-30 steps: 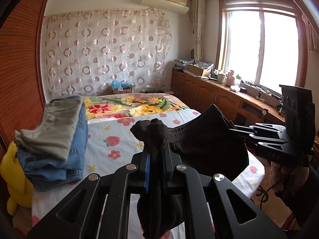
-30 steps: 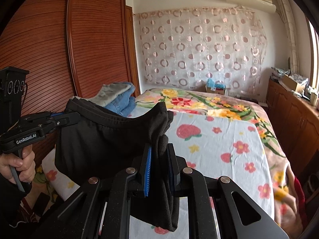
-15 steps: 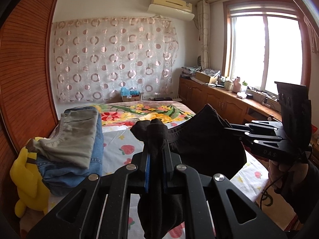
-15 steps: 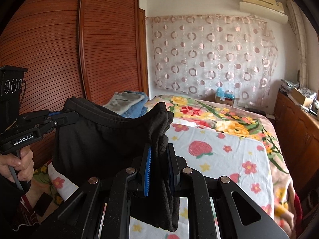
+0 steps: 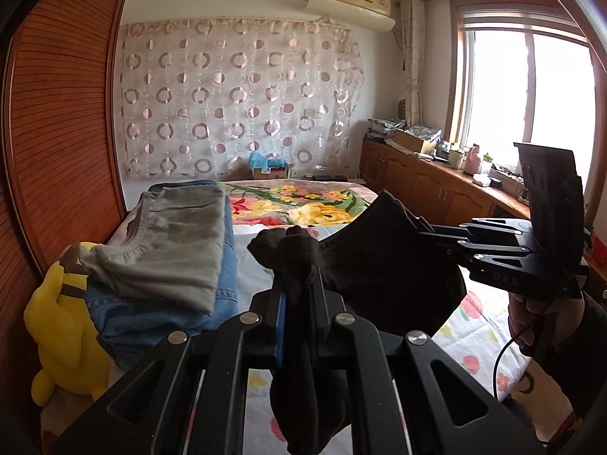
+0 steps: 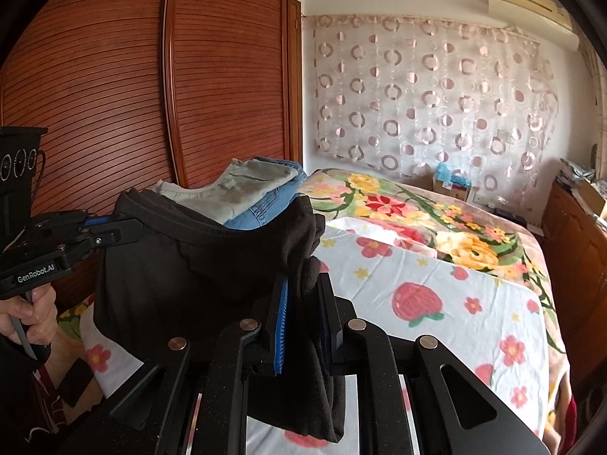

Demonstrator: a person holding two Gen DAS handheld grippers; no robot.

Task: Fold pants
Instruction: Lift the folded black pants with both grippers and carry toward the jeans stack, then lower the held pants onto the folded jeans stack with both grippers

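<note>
A pair of black pants [image 5: 383,265] hangs in the air over the bed, stretched by the waistband between both grippers. My left gripper [image 5: 297,265] is shut on one end of the waistband, with cloth bunched above its pads and drooping below. My right gripper [image 6: 303,276] is shut on the other end the same way. In the left wrist view the right gripper [image 5: 421,233] reaches in from the right. In the right wrist view the left gripper [image 6: 136,223] comes in from the left, and the pants [image 6: 182,265] sag between the two.
A pile of folded clothes [image 5: 167,250], grey on top of blue denim, lies at the bed's left side beside a yellow plush toy [image 5: 60,322]. The bed [image 6: 436,295] has a flowered sheet. A wooden wardrobe [image 6: 114,76] stands left, low cabinets [image 5: 436,185] under the window right.
Both grippers have carried the hanging pants across the bed toward the pile of folded clothes, which now looks closer and larger. The grips on the waistband are unchanged.
</note>
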